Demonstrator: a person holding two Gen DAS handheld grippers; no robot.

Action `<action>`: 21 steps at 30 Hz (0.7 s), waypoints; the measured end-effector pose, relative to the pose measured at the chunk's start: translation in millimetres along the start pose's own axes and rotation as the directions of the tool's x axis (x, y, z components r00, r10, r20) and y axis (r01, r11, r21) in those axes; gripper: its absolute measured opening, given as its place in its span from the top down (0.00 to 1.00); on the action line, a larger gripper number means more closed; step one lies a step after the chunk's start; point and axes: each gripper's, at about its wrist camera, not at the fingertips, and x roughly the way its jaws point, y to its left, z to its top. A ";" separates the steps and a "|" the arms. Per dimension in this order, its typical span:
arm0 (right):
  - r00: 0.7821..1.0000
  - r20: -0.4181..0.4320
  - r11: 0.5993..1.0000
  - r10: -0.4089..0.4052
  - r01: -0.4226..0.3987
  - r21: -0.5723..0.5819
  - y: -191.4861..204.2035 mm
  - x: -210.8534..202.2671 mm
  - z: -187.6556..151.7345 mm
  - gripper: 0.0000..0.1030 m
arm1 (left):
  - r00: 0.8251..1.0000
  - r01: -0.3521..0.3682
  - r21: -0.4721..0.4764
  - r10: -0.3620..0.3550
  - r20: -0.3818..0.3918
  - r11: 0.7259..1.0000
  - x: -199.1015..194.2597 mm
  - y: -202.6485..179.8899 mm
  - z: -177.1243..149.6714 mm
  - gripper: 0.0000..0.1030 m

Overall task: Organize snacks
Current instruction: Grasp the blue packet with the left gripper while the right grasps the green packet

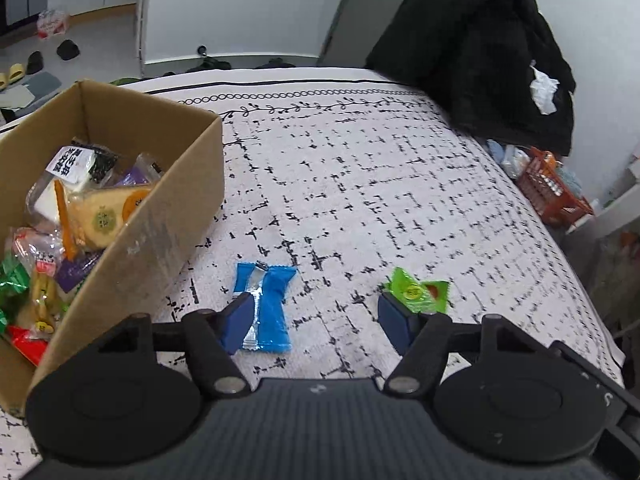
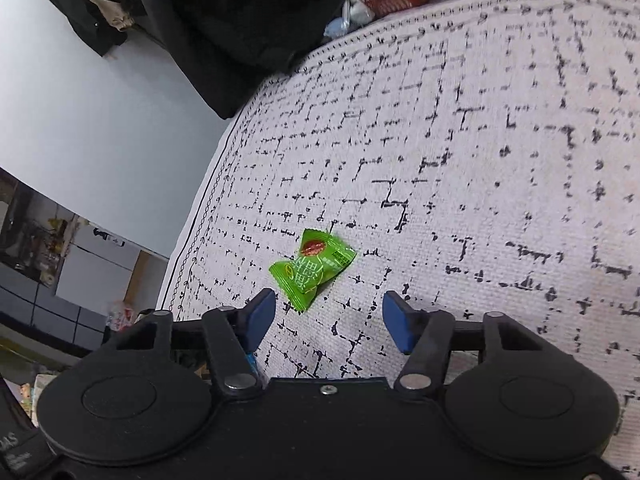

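Observation:
A blue snack packet [image 1: 266,308] lies flat on the patterned cloth, just inside the left fingertip of my left gripper [image 1: 316,320], which is open and holds nothing. A small green snack packet [image 1: 418,290] lies by that gripper's right fingertip. In the right wrist view the same green packet [image 2: 310,270] lies just ahead of my right gripper [image 2: 328,316], nearer its left finger; this gripper is open and empty too. A cardboard box [image 1: 160,216] on the left holds several wrapped snacks.
The white cloth with black marks [image 1: 360,184] covers the whole surface. A black coat [image 1: 480,48] hangs at the far right corner, an orange basket [image 1: 552,192] stands below the right edge. Shoes lie on the floor [image 1: 36,64] beyond the box.

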 end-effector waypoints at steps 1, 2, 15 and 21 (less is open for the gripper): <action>1.000 -0.006 1.000 0.004 -0.004 0.007 -1.2 3.0 0.8 0.45 | 1.000 -0.013 -0.001 0.013 0.005 1.000 3.3 -0.2 -1.6 0.34; 1.000 -0.011 1.000 0.009 -0.008 0.013 -2.2 5.0 1.8 0.45 | 1.000 -0.026 -0.004 0.026 0.009 1.000 5.9 0.2 -3.0 0.35; 0.999 -0.045 0.999 0.027 -0.026 0.022 -1.5 27.3 5.1 0.47 | 0.981 -0.189 0.050 0.186 0.055 0.981 32.7 -1.4 -13.1 0.35; 0.997 -0.067 1.000 0.022 -0.023 -0.004 7.9 40.5 4.5 0.55 | 0.982 -0.186 0.041 0.185 0.037 0.982 43.4 3.4 -15.1 0.53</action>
